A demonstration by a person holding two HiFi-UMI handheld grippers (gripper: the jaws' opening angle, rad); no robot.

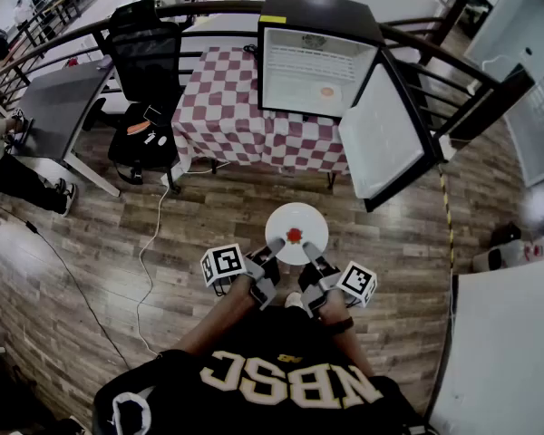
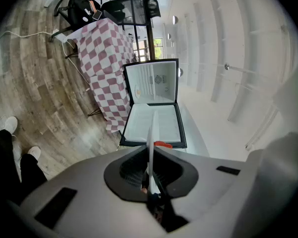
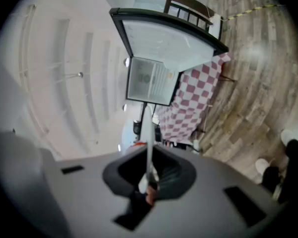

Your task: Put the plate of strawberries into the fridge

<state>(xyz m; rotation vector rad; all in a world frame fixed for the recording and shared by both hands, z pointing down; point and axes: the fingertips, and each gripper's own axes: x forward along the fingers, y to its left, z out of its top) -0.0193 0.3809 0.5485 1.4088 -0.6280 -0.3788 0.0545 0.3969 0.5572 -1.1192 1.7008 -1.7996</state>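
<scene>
Plate carried in two grippers, facing the open fridge

Plate (image 1: 296, 214), white and round, hangs in the air above the wooden floor (image 1: 118, 243), well apart from the fridge (image 1: 313, 25) that stands open on the checked surface (image 1: 222, 107). The left gripper (image 1: 270, 257) pinches the plate's near rim on its left side and the right gripper (image 1: 312, 256) pinches it on the right. Each gripper's own view shows the rim edge-on, clamped between closed fingers (image 2: 133, 169).

Counted: one plate, two grippers each with one marker cube (image 1: 223, 264), one fridge with its door (image 1: 381, 134) swung wide to the right. One red patch of strawberry (image 1: 294, 236) sits near the plate's middle. At this size it may be a single berry or a few close together.

Writing: the person's dark shirt (image 1: 290, 392) bears large pale letters that seem to read "NBSC". A yellow label (image 1: 273, 19) sits on the fridge's top front edge, and a printed sheet is fixed inside the fridge; neither can be read
</scene>
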